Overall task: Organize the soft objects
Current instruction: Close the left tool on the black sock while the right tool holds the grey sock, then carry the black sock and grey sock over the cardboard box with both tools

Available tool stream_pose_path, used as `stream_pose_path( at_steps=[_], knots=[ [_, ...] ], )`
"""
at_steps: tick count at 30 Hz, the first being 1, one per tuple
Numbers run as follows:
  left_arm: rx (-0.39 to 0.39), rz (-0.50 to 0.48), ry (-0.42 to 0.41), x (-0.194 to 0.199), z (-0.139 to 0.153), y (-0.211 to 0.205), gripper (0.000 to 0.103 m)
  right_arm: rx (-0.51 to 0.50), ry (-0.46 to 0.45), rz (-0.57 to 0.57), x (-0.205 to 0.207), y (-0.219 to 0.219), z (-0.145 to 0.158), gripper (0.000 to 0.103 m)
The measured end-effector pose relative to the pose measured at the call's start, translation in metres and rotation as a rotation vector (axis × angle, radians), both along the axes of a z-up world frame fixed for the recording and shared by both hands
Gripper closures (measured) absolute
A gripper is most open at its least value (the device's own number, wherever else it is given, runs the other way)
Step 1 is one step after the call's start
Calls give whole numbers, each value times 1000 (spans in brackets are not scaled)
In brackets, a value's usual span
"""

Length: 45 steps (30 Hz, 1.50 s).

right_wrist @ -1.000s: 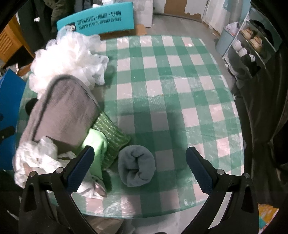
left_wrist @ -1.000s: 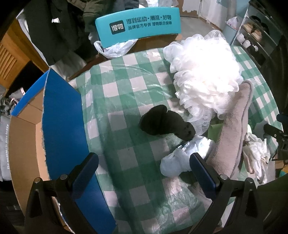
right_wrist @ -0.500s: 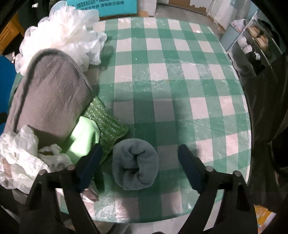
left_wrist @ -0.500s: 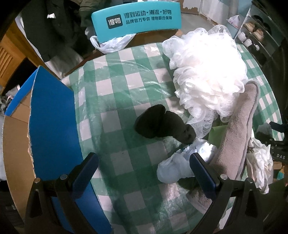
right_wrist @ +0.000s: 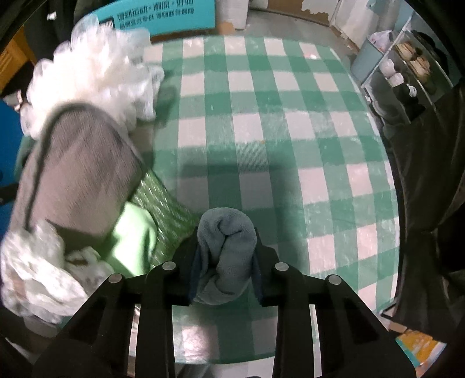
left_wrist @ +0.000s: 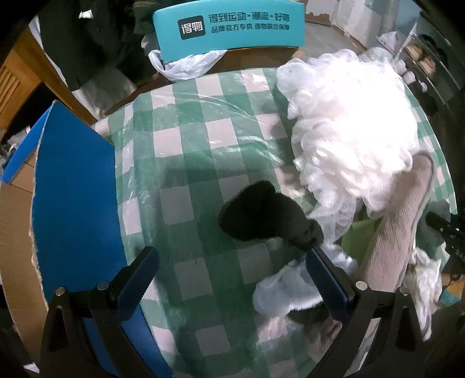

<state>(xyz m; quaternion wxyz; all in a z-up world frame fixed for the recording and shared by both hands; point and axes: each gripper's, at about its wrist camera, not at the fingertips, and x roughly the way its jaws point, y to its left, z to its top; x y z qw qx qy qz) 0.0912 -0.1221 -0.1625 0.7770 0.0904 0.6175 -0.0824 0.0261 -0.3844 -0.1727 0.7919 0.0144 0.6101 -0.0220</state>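
My right gripper (right_wrist: 227, 256) points down at the table's near edge. Its jaws are closing, and the pads press both sides of a rolled grey-blue cloth (right_wrist: 225, 226). My left gripper (left_wrist: 232, 256) hangs open over the green checked tablecloth (left_wrist: 186, 139) with nothing between its fingers. A black rolled sock (left_wrist: 261, 215) lies just beyond its tips. To the right of the sock are a white mesh pouf (left_wrist: 348, 139), a grey slipper (left_wrist: 401, 221) and a crumpled white bag (left_wrist: 284, 288).
A blue-lined cardboard box (left_wrist: 72, 203) stands against the table's left side. A teal chair back (left_wrist: 229, 26) is behind the table. A green sponge cloth (right_wrist: 162, 209) and crumpled white plastic (right_wrist: 37, 267) lie left of the grey-blue cloth. A shoe shelf (right_wrist: 407, 72) stands at the right.
The right gripper's jaws have come together from wide open onto the grey-blue cloth. The left gripper has sunk closer to the table and the black sock.
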Motion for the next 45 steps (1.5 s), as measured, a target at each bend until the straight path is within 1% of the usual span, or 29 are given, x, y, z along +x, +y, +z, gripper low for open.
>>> stream_pose_path(
  at_steps=[4,7,9,16,18,20,21,22,23,25,26,27,28,31,35,38,45],
  knots=[
    [-30,40,15,12,-6,1,1,13,-38,3,9,2,10,75],
    [-73,72,38,20,-11,1,1,17,-54,-1,14,3,14,75],
    [-83,87,36,23,-12,0,1,23,-62,-6,21,-3,15,75],
    [-43,71,38,34,-28,-12,1,36,-79,2,30,0,19,75],
    [-34,67,45,31,-31,-13,1,39,-83,5,32,2,21,75],
    [-40,64,54,32,-37,-13,9,45,-87,10,31,4,22,75],
    [-48,61,64,33,-40,-12,15,47,-89,12,32,6,23,75],
    [-57,60,79,34,-43,-11,19,48,-90,14,31,7,24,75],
    [-61,57,74,34,-43,-10,20,50,-91,18,31,8,24,75],
    [-79,52,62,36,-42,-10,34,51,-96,23,32,10,26,75],
    [-90,51,63,37,-42,-10,37,53,-99,26,32,11,27,75],
    [-104,51,61,37,-41,-9,46,54,-102,30,32,13,28,75],
    [-115,53,60,37,-40,-7,49,54,-105,33,32,14,29,75],
    [-114,60,37,32,-35,0,53,54,-114,47,32,20,33,75],
    [-102,57,12,29,-29,6,54,54,-126,65,32,29,39,75],
    [-101,51,-13,24,-19,8,54,53,-137,78,32,35,45,75],
    [-35,9,-90,12,10,10,54,53,-168,107,29,49,62,75]
  ],
)
